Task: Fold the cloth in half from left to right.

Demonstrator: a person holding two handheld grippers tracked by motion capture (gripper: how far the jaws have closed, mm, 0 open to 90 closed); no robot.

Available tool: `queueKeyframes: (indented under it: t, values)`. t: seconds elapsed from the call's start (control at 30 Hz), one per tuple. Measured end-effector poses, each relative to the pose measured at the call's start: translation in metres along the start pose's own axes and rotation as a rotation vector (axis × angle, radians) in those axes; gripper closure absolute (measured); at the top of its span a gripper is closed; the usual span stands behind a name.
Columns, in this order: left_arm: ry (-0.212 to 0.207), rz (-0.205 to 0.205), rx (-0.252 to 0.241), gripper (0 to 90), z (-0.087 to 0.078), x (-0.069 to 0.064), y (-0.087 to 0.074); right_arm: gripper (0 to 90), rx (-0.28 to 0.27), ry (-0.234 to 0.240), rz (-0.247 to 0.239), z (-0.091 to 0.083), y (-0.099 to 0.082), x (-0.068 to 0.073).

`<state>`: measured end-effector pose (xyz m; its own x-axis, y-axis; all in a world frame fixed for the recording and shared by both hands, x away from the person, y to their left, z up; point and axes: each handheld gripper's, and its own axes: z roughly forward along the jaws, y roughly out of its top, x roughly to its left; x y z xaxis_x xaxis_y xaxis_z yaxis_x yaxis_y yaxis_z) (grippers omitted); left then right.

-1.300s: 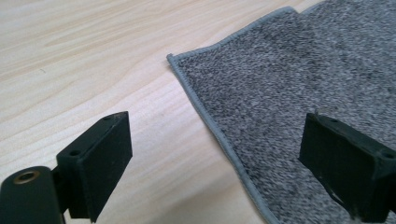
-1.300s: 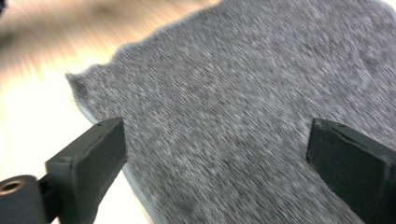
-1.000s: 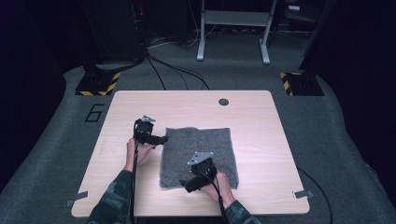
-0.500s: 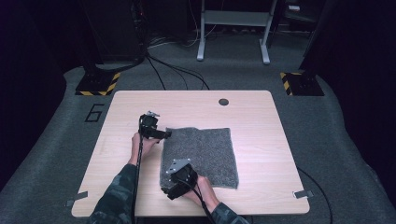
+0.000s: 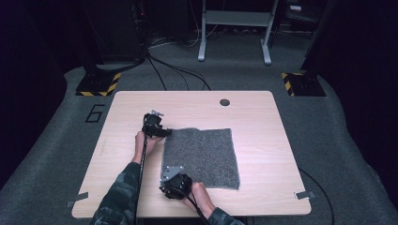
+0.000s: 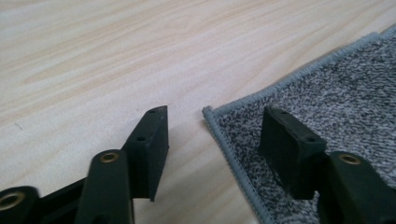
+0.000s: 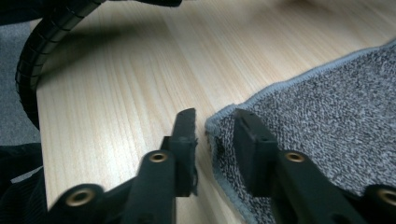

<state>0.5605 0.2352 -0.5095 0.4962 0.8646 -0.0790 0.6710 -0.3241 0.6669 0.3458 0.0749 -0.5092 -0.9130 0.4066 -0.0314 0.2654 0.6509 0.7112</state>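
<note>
A wooden table (image 5: 263, 140) carries a grey mat (image 5: 202, 157) lying flat near its middle, toward the person's side. The left claw (image 5: 165, 133) sits at the mat's far left corner; in the left gripper view that corner (image 6: 210, 114) lies in the gap between its jaws, one jaw over bare wood, the other over the pile, neither pressing the edge, and the jaws have just been closing. The right claw (image 5: 170, 180) is at the near left corner (image 7: 215, 122), its jaws narrowed around the bound edge after closing; whether they pinch it I cannot tell
</note>
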Motion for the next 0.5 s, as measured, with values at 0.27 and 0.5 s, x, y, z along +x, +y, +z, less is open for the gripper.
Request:
queueKeyframes:
  t: [0.27,0.5]
  values:
    - [0.016,0.029,-0.009,61.7,0.003,-0.004,0.0,82.7,0.022,0.003,-0.028,0.008,-0.001,0.004]
    - [-0.003,0.049,0.003,81.4,0.002,-0.008,-0.001,88.1,0.018,-0.012,-0.026,0.01,-0.002,0.005]
